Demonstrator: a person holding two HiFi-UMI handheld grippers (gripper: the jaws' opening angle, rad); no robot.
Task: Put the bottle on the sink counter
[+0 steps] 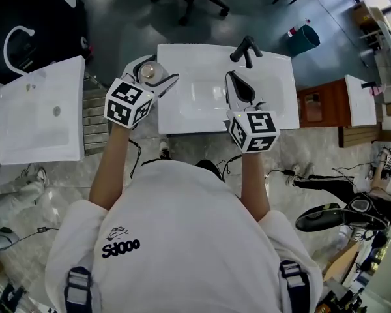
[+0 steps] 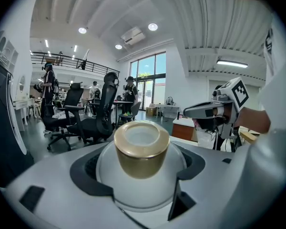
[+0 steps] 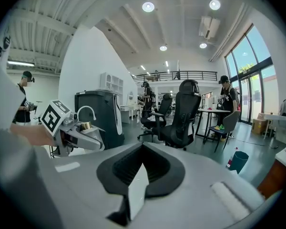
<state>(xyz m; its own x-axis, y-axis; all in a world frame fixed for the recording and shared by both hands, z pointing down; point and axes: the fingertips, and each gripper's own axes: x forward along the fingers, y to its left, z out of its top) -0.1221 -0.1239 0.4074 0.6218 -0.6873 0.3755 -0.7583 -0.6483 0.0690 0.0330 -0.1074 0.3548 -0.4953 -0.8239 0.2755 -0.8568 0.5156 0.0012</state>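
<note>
the left gripper has its jaws clamped on the bottle, one black pad on each side of the round white body. the right gripper has its jaws together with nothing between them, and i read it as idle above the basin. in the head view the bottle sits at the far left corner of the sink table, right at its left edge. i cannot tell from any view whether its base touches the surface or hangs just above it. its long axis is upright: the head view looks down on the circular top of the gold cap, and the left gripper view shows that cap standing straight up from the body. the coming move turns on this relation: the flat rim of the sink table lies just to the right of the held bottle, between it and the basin, so i judge a short shift rightward and a lowering is needed, with the left gripper the only one placed to do it. the black faucet is well apart at the rear centre. the bottle is squat, dome-shouldered and matte white; the cap is a short brushed-gold cylinder with a pale top. a smooth round body may slip if the grip loosens early. a second white sink unit stands further left, apart from the target.
</note>
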